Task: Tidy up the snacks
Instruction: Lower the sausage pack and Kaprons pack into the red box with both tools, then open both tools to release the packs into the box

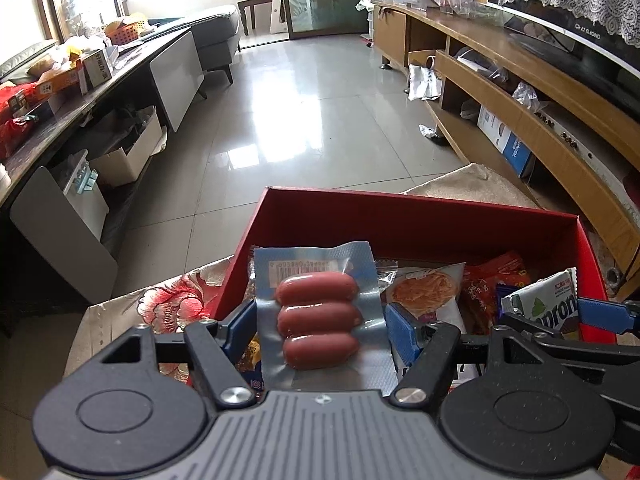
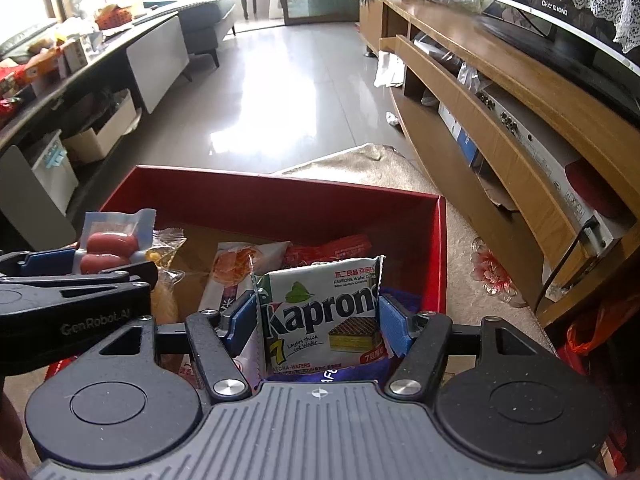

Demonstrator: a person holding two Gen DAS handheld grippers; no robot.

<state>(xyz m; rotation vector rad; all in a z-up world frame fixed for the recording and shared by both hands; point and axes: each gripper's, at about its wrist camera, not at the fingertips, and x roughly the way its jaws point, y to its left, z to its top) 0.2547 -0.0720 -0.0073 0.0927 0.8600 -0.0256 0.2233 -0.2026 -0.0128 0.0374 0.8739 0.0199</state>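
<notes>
Left gripper: tilted down over the red box, lower centre; blue fingers gripping the sausage pack, glossy vacuum plastic, three links.
Right gripper: tilted down alongside; fingers gripping the wafer pack, flat white-green foil.
Box: cardboard, snack packets heaped beneath both packs.
</notes>
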